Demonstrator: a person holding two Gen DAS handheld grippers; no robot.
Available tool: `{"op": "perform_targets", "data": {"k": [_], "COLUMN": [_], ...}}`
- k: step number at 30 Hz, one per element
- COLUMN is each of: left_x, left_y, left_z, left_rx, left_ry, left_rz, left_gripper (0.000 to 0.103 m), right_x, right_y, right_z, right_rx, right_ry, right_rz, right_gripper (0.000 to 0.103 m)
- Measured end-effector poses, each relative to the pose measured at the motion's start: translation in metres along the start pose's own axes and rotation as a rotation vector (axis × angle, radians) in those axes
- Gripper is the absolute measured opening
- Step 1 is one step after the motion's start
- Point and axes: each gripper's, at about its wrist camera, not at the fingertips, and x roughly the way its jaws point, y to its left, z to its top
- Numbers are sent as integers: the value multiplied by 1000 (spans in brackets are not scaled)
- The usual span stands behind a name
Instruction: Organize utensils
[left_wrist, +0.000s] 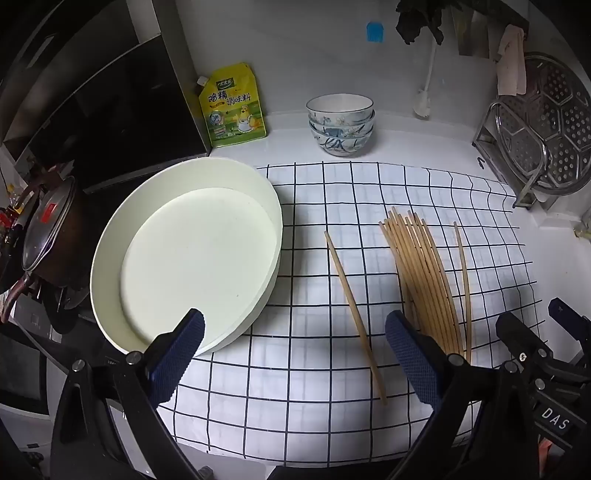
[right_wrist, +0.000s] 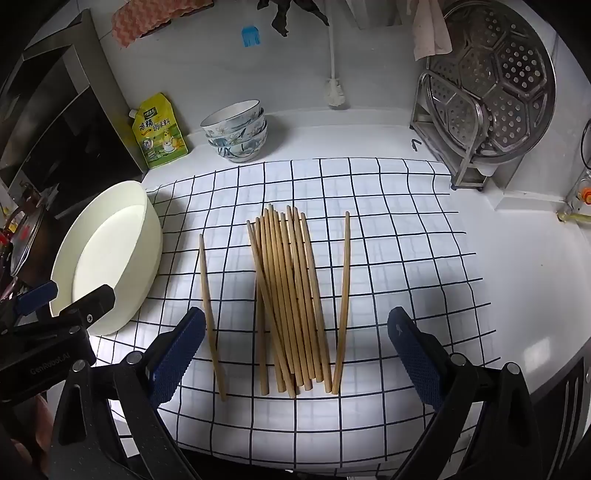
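- Two hand-held grippers over one white cloth with a dark grid (right_wrist: 388, 229), spread flat on the white counter.
- Large cream oval tray with a shallow wall (left_wrist: 110, 236), sitting at the cloth's left edge, nothing in it.
- Round perforated steel steamer plate (right_wrist: 495, 85), standing upright in a wire rack at the far right.
- Stack of blue-and-white floral ceramic bowls (left_wrist: 340, 123), behind the cloth near the wall.
- Yellow seasoning pouch (left_wrist: 233, 107), standing just left of the bowls.
- Bundle of pale wooden chopsticks (right_wrist: 291, 295), lying on mid-cloth, tips fanned toward the wall.
- Single loose chopstick on the left (right_wrist: 210, 314), apart from the bundle, between it and the tray.
- Single loose chopstick on the right (right_wrist: 343, 295), its near end touching the bundle.
- Left gripper (left_wrist: 295, 358), spread wide, holding nothing, above the cloth with the left chopstick between its fingers.
- Right gripper (right_wrist: 295, 358), likewise spread wide and unladen, framing the bundle.
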Motion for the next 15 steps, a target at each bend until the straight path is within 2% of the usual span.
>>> {"op": "perform_targets", "data": {"k": [15], "left_x": [0], "left_y": [5], "left_z": [2], "left_rx": [-5], "left_ry": [-12], "left_rz": [6], "left_gripper": [97], "right_x": [-2], "right_y": [-1], "right_z": [2], "right_rx": [5], "right_ry": [-5], "right_rz": [-5], "right_gripper": [94]}}
